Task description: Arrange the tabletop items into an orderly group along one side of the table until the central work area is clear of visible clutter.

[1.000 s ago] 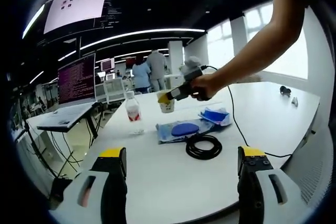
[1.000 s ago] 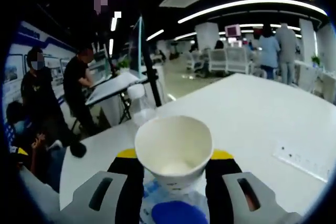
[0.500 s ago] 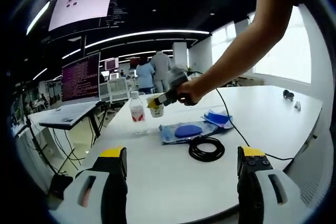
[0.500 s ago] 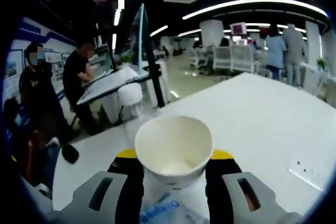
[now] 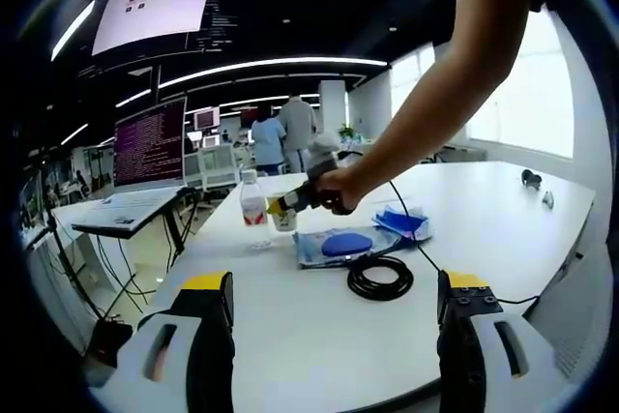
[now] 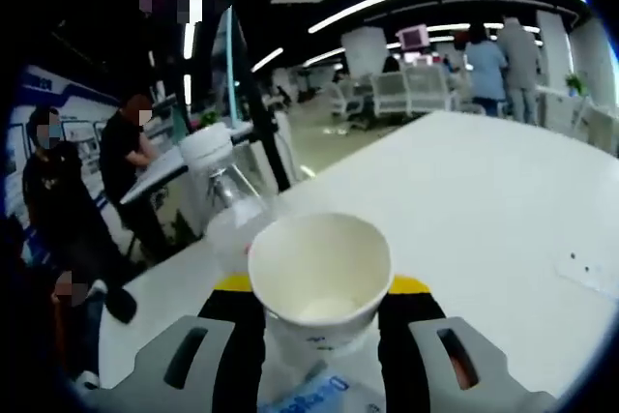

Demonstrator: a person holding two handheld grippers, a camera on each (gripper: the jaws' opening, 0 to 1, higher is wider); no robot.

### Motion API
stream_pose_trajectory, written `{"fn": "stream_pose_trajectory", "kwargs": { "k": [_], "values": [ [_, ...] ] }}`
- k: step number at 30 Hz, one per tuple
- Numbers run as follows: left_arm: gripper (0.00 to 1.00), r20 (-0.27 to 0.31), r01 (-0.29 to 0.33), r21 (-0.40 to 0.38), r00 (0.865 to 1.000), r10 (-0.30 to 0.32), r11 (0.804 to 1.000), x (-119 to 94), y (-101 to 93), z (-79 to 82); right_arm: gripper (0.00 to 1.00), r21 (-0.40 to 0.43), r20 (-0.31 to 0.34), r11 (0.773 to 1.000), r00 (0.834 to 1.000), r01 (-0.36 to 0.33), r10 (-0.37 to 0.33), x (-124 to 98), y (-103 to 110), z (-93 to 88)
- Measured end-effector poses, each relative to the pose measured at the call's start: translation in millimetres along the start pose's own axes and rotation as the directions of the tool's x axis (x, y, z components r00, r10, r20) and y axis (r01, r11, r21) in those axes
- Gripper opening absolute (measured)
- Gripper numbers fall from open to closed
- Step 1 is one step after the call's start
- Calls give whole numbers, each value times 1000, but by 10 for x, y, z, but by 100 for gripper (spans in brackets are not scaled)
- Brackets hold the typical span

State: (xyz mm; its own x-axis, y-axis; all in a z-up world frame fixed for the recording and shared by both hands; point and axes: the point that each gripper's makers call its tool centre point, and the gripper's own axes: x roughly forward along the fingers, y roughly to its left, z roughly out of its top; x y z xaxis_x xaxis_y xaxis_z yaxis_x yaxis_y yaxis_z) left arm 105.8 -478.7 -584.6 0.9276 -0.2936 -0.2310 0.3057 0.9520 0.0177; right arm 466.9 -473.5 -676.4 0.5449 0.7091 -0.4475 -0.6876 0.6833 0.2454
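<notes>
The cup (image 6: 320,273) sits clamped between the jaws of the right gripper (image 6: 320,321), upright, open mouth facing the camera, looks empty with just a pale bottom. In the left gripper view the same cup (image 5: 284,219) shows small at the tip of the right gripper (image 5: 290,206), held by the person's hand (image 5: 337,190), arm reaching in from the top right.

Right beside the cup is a clear bottle (image 5: 254,212) with a white cap and red label, standing upright on the white table (image 5: 319,326); in the right gripper view that bottle (image 6: 221,191) is just behind the cup to the left. Near it lies a blue pouch (image 5: 338,244) flat on the table, with another blue packet (image 5: 403,223) next to it. A coil of black cable (image 5: 379,277) rests just in front of the pouch, closer to the left gripper (image 5: 329,326), whose jaws are wide apart with nothing between them.

Off to the side there's a laptop (image 5: 147,162) on a stand with its screen lit, and a few people standing in the background.
</notes>
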Motion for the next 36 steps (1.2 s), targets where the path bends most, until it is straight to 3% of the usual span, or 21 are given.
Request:
{"fn": "stream_pose_trajectory", "kwargs": {
  "k": [10, 16, 24, 36],
  "values": [
    [87, -8, -1, 8, 1000, 1, 1000, 2, -8, -16, 42, -2, -2, 1000, 1000, 0, 0, 33, -8, -48],
    [87, -10, -4, 3, 1000, 4, 1000, 2, -2, -18, 42, 49, 7, 999, 1000, 24, -25, 28, -115, -84],
    [87, -18, 7, 11, 1000, -7, 1000, 8, -26, -31, 42, 24, -14, 999, 1000, 22, -22, 95, -69, -134],
    [87, -24, 8, 9, 1000, -7, 1000, 12, -22, -36, 42, 79, 20, 997, 999, 27, -29, 130, -115, -185]
  ]
}}
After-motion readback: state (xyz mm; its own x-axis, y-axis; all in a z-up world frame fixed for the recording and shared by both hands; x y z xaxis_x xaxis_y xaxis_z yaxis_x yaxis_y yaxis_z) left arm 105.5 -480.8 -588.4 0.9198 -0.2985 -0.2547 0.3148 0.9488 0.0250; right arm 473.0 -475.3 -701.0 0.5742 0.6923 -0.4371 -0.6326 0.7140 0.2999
